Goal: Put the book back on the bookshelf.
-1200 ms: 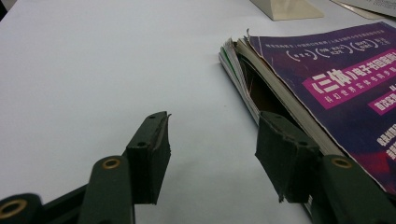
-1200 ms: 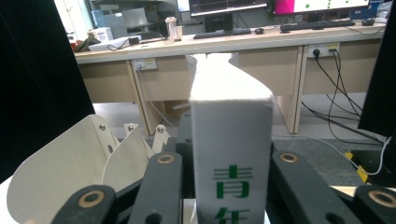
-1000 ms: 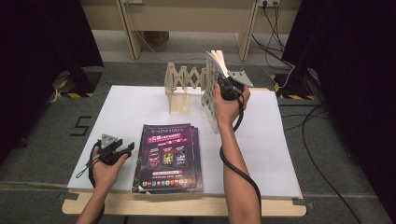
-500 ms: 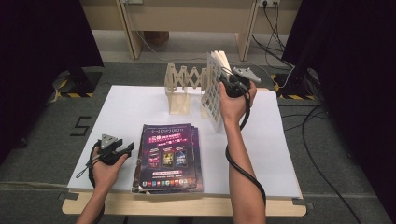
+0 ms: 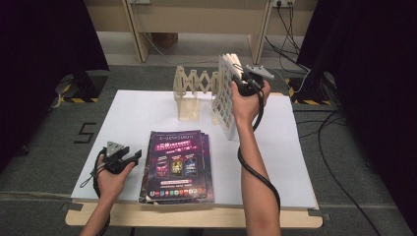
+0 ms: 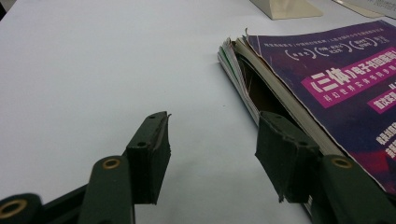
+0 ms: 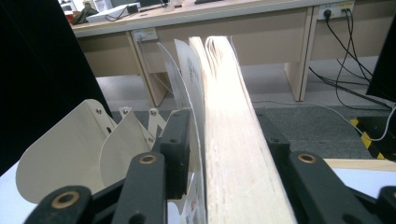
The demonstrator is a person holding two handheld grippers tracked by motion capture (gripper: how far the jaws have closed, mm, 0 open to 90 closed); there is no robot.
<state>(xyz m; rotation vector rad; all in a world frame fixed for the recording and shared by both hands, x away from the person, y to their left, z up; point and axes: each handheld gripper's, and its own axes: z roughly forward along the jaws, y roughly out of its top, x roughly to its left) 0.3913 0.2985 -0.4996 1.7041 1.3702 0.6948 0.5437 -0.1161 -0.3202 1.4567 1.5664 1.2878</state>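
Observation:
A thick white book (image 5: 223,101) stands on edge on the table, just right of a wooden accordion rack (image 5: 194,91). My right gripper (image 5: 241,78) is at the book's top edge, one jaw on each side. In the right gripper view the book (image 7: 229,116) lies between the jaws of my right gripper (image 7: 224,135), which have just widened and then narrowed slightly. Its pages fan loosely and are not squeezed. My left gripper (image 5: 134,157) rests open on the table by a stack of purple magazines (image 5: 179,162). The left gripper (image 6: 212,144) has nothing between its jaws; the magazines (image 6: 336,79) lie just right of them.
A white sheet covers the table (image 5: 142,113), bare on its left and right parts. The rack's rounded wooden panels (image 7: 70,149) stand left of the book. Black curtains flank the table, and cables (image 5: 339,147) run across the floor to the right.
The book has gone from tilted, with its top fanned, to standing more upright beside the rack. The right hand shifted slightly with it. The left hand has not moved.

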